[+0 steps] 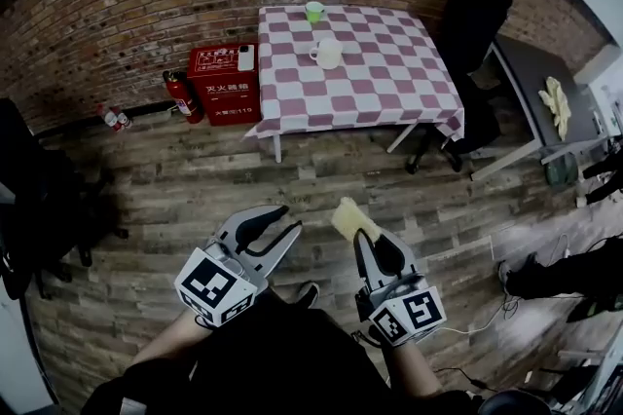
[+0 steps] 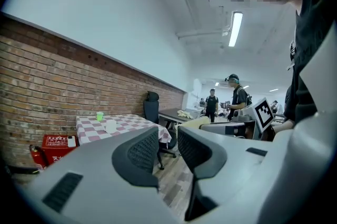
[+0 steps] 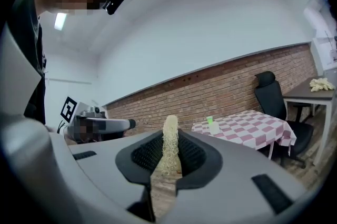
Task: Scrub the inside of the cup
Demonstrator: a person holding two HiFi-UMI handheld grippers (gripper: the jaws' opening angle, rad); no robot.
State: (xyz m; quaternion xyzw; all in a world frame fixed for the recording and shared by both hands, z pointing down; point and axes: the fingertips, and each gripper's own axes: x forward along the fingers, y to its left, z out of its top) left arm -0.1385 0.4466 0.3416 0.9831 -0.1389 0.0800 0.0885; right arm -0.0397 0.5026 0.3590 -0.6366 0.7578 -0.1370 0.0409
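A white cup (image 1: 328, 53) with a handle stands on the checked table (image 1: 370, 101) far ahead of me, with a small green cup (image 1: 314, 11) behind it. Both cups show small in the left gripper view, white cup (image 2: 110, 126) and green cup (image 2: 100, 116), and in the right gripper view, white cup (image 3: 214, 127). My left gripper (image 1: 282, 230) hangs open over the wooden floor, nothing between its jaws. My right gripper (image 1: 362, 234) is shut on a yellowish loofah sponge (image 1: 352, 218), which sticks up between the pads (image 3: 170, 146). Both grippers are well short of the table.
A red fire-extinguisher box (image 1: 225, 84) and an extinguisher (image 1: 181, 95) stand left of the table against the brick wall. A black office chair (image 1: 474, 23) and a grey desk (image 1: 545, 92) lie to the right. People stand in the distance (image 2: 212, 104).
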